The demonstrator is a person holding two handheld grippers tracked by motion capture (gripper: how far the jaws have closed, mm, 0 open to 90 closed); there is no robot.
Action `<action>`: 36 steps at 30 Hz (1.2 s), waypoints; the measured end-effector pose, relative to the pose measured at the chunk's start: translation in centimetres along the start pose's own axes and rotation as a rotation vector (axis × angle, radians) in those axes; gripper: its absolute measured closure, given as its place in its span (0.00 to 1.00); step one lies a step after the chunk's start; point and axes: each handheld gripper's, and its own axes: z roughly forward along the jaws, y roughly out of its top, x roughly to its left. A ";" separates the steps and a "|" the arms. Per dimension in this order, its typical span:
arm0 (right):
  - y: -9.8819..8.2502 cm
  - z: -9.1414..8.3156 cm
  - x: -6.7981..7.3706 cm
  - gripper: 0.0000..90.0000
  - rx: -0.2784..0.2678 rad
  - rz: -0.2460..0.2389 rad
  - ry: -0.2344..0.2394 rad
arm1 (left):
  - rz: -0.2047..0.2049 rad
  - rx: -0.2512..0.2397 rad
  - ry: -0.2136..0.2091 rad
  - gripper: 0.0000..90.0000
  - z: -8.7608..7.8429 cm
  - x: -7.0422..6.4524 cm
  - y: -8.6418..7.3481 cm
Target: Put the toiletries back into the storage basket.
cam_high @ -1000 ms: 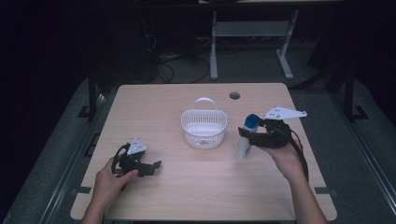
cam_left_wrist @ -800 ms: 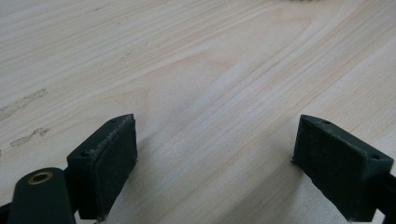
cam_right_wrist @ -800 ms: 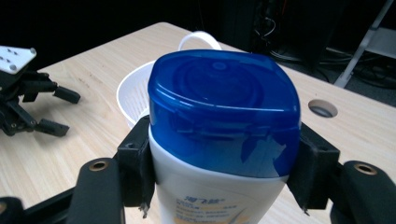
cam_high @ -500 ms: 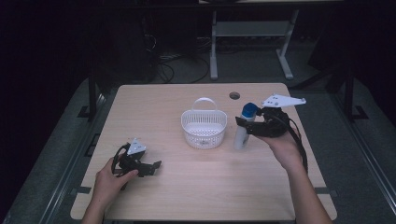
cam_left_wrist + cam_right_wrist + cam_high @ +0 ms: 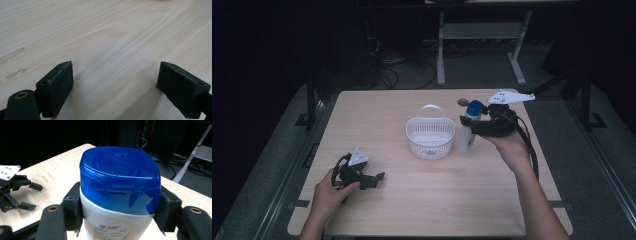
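Note:
A white bottle (image 5: 467,141) with a blue cap (image 5: 474,107) hangs upright above the table, just right of the white basket (image 5: 430,123). My right gripper (image 5: 468,121) is shut on it, its pads pressing on the neck below the cap. In the right gripper view the bottle (image 5: 120,182) stands between the right gripper's (image 5: 119,208) black pads. My left gripper (image 5: 376,180) rests on the table at the near left, open with nothing in it. Bare wood lies between the left gripper's (image 5: 115,82) jaws.
The wooden table (image 5: 412,205) has a round hole (image 5: 462,102) at its back edge, behind the bottle. A metal frame (image 5: 482,30) and cables stand on the dark floor beyond. In the right gripper view the left gripper (image 5: 33,196) lies farther off on the table.
My right gripper has risen with the bottle and drifted slightly left toward the basket. The left gripper has stayed where it was.

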 end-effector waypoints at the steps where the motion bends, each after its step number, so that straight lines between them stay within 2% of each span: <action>1: 0.1 0.1 0.0 0.40 -0.004 -0.001 0.000 | -0.001 0.000 0.000 0.14 0.0 0.0 0.0; 22: 2.9 1.6 -0.1 0.40 -0.022 -0.015 0.010 | -0.001 0.001 -0.001 0.14 0.0 0.0 0.0; 36: 4.8 3.2 0.8 0.40 -0.030 -0.049 0.016 | -0.001 0.000 -0.001 0.14 0.0 0.0 0.0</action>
